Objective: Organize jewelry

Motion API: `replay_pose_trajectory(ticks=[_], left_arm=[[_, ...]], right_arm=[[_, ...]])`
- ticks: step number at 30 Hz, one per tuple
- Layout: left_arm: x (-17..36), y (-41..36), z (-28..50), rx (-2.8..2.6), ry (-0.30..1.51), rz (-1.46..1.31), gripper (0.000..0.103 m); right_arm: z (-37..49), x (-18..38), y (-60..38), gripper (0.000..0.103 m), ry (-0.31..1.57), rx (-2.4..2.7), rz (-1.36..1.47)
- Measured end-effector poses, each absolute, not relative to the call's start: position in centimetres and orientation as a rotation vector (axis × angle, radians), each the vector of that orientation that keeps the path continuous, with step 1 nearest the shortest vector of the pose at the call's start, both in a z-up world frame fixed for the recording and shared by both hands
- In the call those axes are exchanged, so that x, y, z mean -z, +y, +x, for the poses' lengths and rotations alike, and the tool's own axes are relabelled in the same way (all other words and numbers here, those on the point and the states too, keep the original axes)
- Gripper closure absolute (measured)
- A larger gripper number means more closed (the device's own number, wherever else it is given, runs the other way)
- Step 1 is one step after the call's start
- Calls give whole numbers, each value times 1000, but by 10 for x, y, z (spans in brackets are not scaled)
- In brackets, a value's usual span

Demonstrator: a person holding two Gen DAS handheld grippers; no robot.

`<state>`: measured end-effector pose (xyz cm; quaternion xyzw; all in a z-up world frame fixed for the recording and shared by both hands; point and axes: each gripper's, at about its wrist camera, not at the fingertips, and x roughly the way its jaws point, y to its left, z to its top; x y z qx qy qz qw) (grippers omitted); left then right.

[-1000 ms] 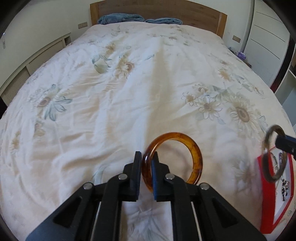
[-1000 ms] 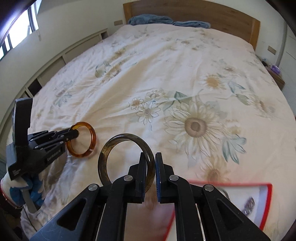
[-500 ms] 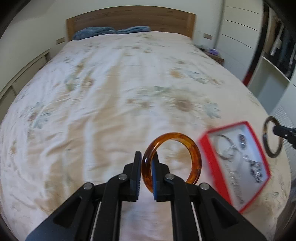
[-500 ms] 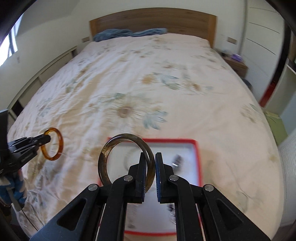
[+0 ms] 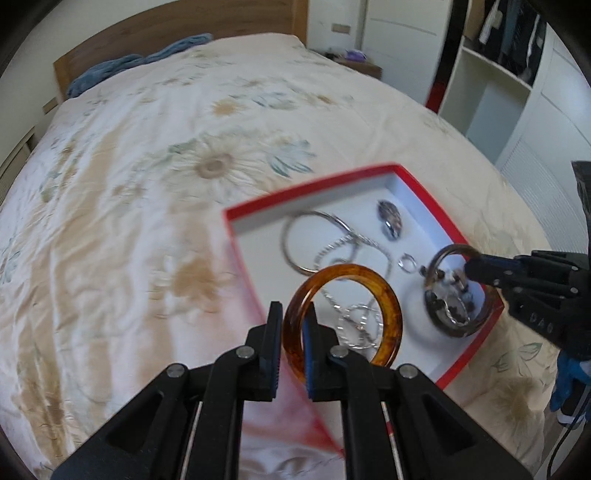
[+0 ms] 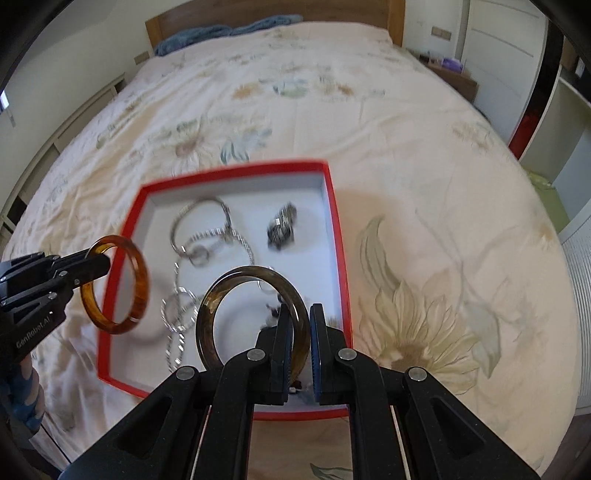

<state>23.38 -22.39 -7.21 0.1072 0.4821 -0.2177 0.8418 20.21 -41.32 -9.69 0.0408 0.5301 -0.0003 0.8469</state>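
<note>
My left gripper [image 5: 292,347] is shut on an amber bangle [image 5: 384,291] and holds it above the near left part of a red box [image 5: 314,186] with a white inside. My right gripper [image 6: 296,347] is shut on a dark olive bangle [image 6: 236,280] and holds it above the box's [image 6: 338,236] near edge. Each gripper shows in the other's view: the right one [image 5: 471,267] at the box's right corner, the left one [image 6: 101,264] over its left rim. In the box lie a silver bangle [image 5: 295,240], silver chains [image 6: 177,314] and a dark beaded piece [image 6: 280,225].
The box lies on a bed with a cream floral cover [image 6: 424,166]. A wooden headboard and blue cloths [image 6: 221,31] are at the far end. White wardrobes and open shelves [image 5: 491,81] stand to the right of the bed.
Both grippers have swung right and come over the red box, each still holding its bangle. The box now fills the middle of both views.
</note>
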Motion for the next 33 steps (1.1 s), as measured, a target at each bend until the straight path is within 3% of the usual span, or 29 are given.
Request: replay_pose_trajectory(ticks=[18, 27, 33], left_arm=[[113, -255, 244, 421, 1103, 279, 93], [110, -249, 244, 438, 1118, 229, 92], [99, -238, 239, 455, 1108, 171, 81]], right_arm=[[206, 133, -419, 94, 1192, -22, 76], [203, 130, -416, 86, 1206, -29, 73], [196, 121, -417, 81, 1201, -19, 79]])
